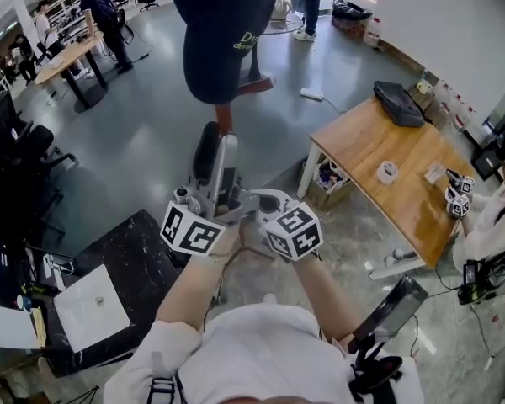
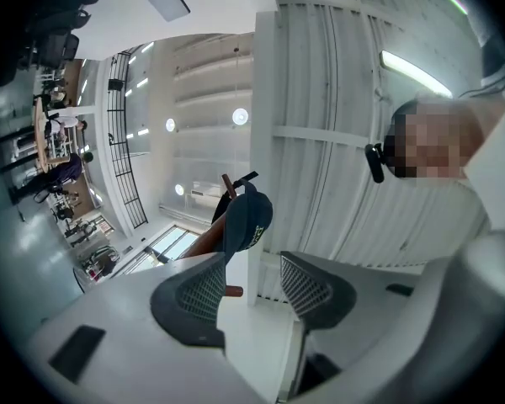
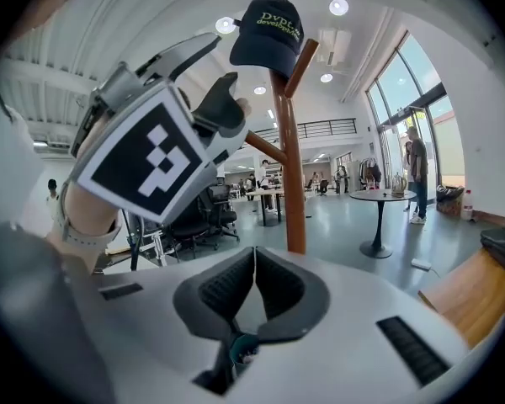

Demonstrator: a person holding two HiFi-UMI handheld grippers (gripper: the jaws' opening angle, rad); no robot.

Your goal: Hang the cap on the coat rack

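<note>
A dark navy cap (image 1: 223,32) with yellow lettering hangs on the top of the brown wooden coat rack (image 1: 225,120). In the right gripper view the cap (image 3: 269,36) sits over the pole's tip and an upper peg of the rack (image 3: 293,175). My left gripper (image 1: 217,141) points up at the rack below the cap. Its jaws stand open with nothing between them (image 2: 252,289), and the cap (image 2: 248,221) shows beyond them, apart from the pads. My right gripper (image 1: 265,202) is beside the left one, its jaws shut and empty (image 3: 254,280).
A wooden table (image 1: 396,167) to the right carries a tape roll (image 1: 387,172) and a black bag (image 1: 398,103), with a person (image 1: 497,217) seated at it. A black marble-topped table (image 1: 135,259) with a white sheet (image 1: 93,305) is at lower left. A round table (image 3: 379,196) stands beyond the rack.
</note>
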